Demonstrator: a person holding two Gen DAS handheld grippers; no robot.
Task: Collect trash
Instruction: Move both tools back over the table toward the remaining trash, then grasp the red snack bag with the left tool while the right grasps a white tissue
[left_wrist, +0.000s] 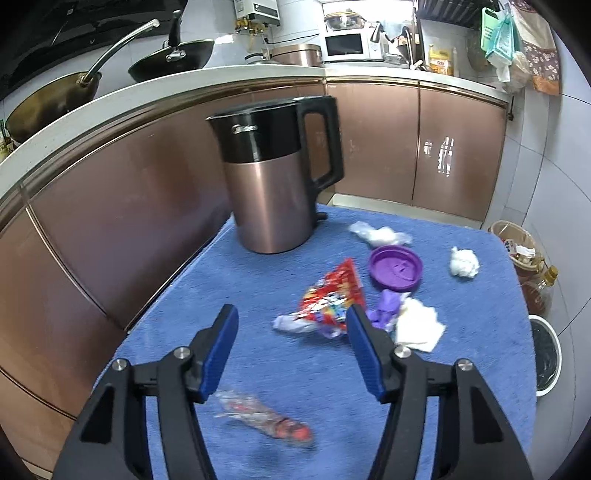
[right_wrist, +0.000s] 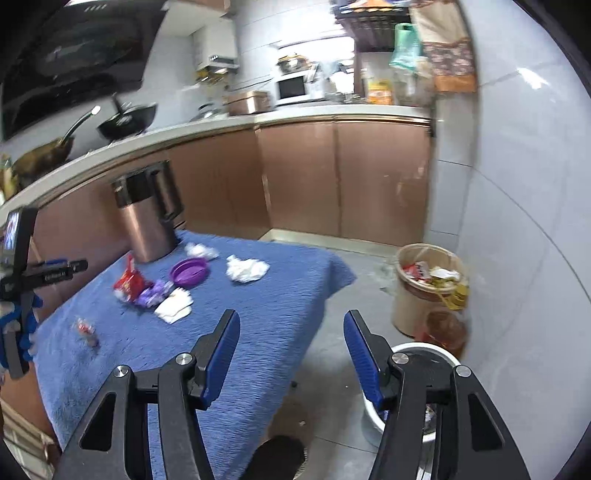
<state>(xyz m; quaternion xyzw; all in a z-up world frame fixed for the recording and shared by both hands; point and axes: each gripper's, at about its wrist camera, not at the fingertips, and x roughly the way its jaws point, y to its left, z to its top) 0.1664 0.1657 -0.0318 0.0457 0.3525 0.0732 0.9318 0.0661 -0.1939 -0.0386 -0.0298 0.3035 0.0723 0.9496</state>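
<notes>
- On the blue cloth (left_wrist: 258, 295), a copper-and-black kettle (left_wrist: 273, 177) upright at the far left corner, handle turned right, close before the brown cabinets (left_wrist: 384, 144).
- Beside the table's right edge on the floor: a tan bin (right_wrist: 424, 284) filled with rubbish, an amber bottle (right_wrist: 445, 328) just in front of it, and a white-rimmed bin (right_wrist: 410, 354) nearest, partly hidden behind the right gripper.
- Scattered over the cloth: a red snack wrapper (left_wrist: 332, 291), crumpled and shiny, touching a purple wad (left_wrist: 386, 306) and a flat white tissue (left_wrist: 417, 325).
- Behind those, a purple lid (left_wrist: 395, 267) lying flat, a clear plastic scrap (left_wrist: 380, 234) just beyond it, and a balled white tissue (left_wrist: 463, 262) apart to the right.
- Nearest, a small clear-and-red wrapper (left_wrist: 266, 417), blurred, alone on the cloth below the left gripper.
- Left gripper (left_wrist: 291, 354) spread wide above the cloth, nothing between the blue pads (left_wrist: 218, 354).
- Right gripper (right_wrist: 291, 354) equally wide, holding nothing, out past the table's corner over the grey floor (right_wrist: 362, 291).
</notes>
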